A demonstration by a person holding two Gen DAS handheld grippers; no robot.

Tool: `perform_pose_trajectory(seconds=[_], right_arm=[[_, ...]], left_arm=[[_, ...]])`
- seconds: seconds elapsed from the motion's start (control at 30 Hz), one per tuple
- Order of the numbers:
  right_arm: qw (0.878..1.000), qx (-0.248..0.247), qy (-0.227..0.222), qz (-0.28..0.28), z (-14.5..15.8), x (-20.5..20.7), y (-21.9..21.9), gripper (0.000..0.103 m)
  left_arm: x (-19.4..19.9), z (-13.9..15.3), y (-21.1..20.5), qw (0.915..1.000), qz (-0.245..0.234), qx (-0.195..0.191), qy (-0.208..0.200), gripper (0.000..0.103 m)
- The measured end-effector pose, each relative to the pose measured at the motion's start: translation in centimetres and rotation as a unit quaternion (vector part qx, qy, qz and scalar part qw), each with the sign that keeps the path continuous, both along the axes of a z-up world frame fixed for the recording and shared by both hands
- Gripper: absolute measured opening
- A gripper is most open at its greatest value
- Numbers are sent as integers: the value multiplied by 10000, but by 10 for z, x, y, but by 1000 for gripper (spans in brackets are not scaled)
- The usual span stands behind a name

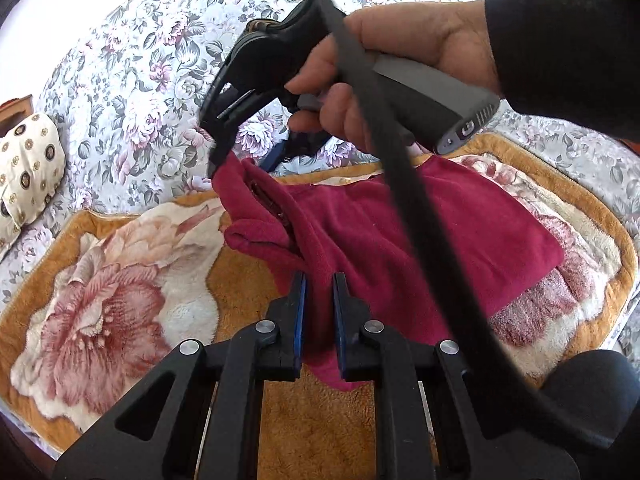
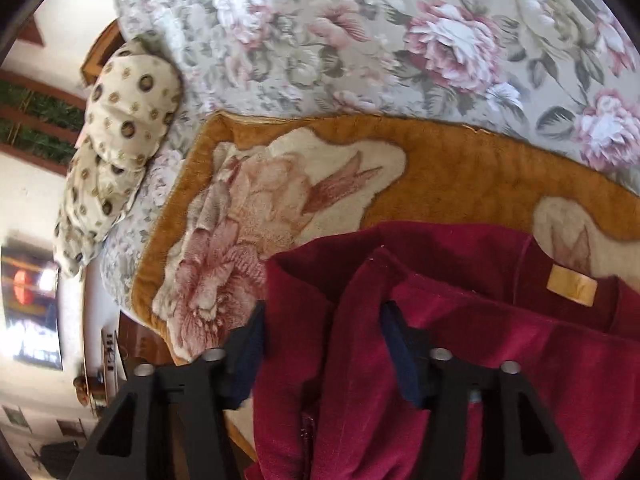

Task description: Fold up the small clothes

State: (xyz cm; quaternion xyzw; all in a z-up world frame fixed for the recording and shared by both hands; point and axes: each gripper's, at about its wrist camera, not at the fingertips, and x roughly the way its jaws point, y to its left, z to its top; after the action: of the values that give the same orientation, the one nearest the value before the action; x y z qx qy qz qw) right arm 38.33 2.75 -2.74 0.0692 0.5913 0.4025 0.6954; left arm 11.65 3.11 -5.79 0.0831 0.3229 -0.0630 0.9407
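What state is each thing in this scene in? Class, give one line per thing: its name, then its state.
Left claw: shut on the red garment.
Right claw: around a bunched fold of the garment; grip unclear.
Red garment: partly folded, one edge lifted off the blanket.
Orange floral blanket: spread flat on the bed.
Patterned pillow: lying beside the blanket.

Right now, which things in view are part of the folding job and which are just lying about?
Part of the job:
- dark red fleece garment
- left gripper, shut on it
- right gripper, astride a fold

Lying about:
- patterned pillow
- floral bedspread
- gold flower blanket, the work surface
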Motion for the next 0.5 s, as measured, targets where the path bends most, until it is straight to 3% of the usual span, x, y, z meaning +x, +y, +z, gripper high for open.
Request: perform_pose_trajectory(seconds=[0.1, 0.2, 0.33, 0.43, 0.5], right_arm=[[9994, 24, -321, 111, 7, -5, -6, 15], [9980, -135, -616, 52, 15, -4, -22, 13], [9972, 16, -716, -210, 32, 2, -69, 13], [9959, 57, -787, -441, 45, 5, -120, 13], [9949, 1, -828, -581, 50, 5, -150, 13]], left_arm=[[-1, 1, -3, 10000, -34, 84, -24, 11], [-2, 8, -7, 9999, -106, 109, -61, 11], [0, 30, -24, 9986, -472, -227, -123, 11], [7, 37, -58, 9958, -880, -237, -78, 11], [16, 37, -79, 9926, -1121, -455, 70, 11]])
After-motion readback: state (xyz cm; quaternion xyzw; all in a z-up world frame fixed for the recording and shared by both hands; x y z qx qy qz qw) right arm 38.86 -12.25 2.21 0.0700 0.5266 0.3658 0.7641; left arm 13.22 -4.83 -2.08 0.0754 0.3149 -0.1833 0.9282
